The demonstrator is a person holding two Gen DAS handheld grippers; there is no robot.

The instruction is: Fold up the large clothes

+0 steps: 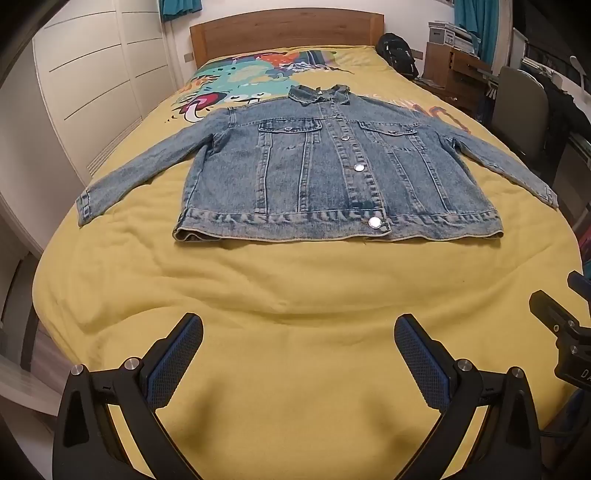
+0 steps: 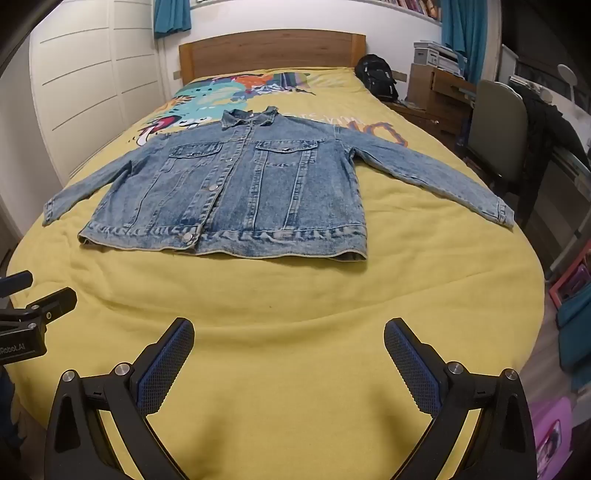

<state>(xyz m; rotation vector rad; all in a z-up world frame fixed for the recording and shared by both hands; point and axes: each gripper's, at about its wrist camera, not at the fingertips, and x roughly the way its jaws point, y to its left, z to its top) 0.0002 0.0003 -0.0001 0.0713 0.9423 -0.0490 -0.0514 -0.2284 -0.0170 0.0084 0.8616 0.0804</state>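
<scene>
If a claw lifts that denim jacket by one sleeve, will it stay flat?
Probably not. The jacket lies limp, so it would likely droop. Thick seams suggest heavy cloth. Its sleeve would likely drag the yellow cover rather than slide.

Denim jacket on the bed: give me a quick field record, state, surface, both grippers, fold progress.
garment: denim jacket, front up, buttoned, collar toward the headboard
layout: flat, both sleeves spread outward and angled toward the hem
surface: yellow bedspread, lightly wrinkled
left gripper: open, nothing between the pads, short of the hem
right gripper: open, nothing between the pads, short of the hem
fold progress: none visible yet
nearby: black backpack beside the headboard
</scene>
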